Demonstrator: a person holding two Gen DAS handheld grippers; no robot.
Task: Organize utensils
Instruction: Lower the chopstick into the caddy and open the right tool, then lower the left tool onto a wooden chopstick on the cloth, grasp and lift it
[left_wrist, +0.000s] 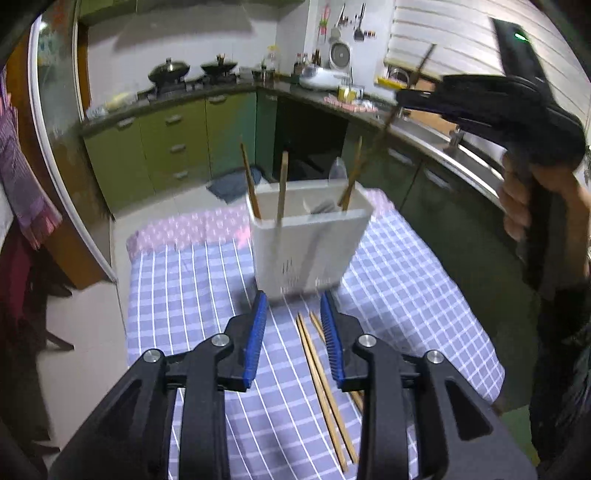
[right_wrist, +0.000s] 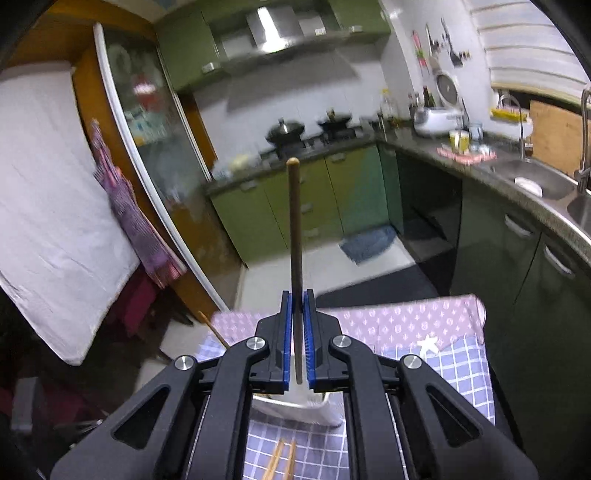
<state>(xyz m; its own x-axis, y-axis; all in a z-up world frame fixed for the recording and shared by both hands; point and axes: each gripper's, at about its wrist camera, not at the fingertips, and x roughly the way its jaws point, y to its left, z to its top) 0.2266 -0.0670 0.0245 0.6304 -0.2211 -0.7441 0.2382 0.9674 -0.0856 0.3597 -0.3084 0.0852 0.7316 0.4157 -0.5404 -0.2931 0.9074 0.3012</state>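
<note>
We hold a thin brown wooden chopstick (right_wrist: 295, 229) between the blue pads of the right gripper (right_wrist: 297, 332), whose jaws are pressed tight on its lower part, so most of the stick rises free above the fingers and only a short end shows below them. The left gripper (left_wrist: 293, 325) stands a little open with nothing between its pads, just above the blue-and-white checked tablecloth (left_wrist: 406, 295) and close in front of the white plastic utensil holder (left_wrist: 310, 243), which stands on the cloth toward its far edge, where a pink patterned strip (left_wrist: 184, 229) begins. Several chopsticks and what seems to be a spoon handle (it is blurred) already lean inside this holder. A pair of loose pale wooden chopsticks (left_wrist: 325, 391) lies on the cloth near its front edge, under the right finger of the left gripper. We judge such a stick to be very light, stiff and smooth, so it can slip or swing if it is taken near the tip; a hold around the middle, across its length, seems safer to us. The holder looks light too and could tip if it is pushed.
</note>
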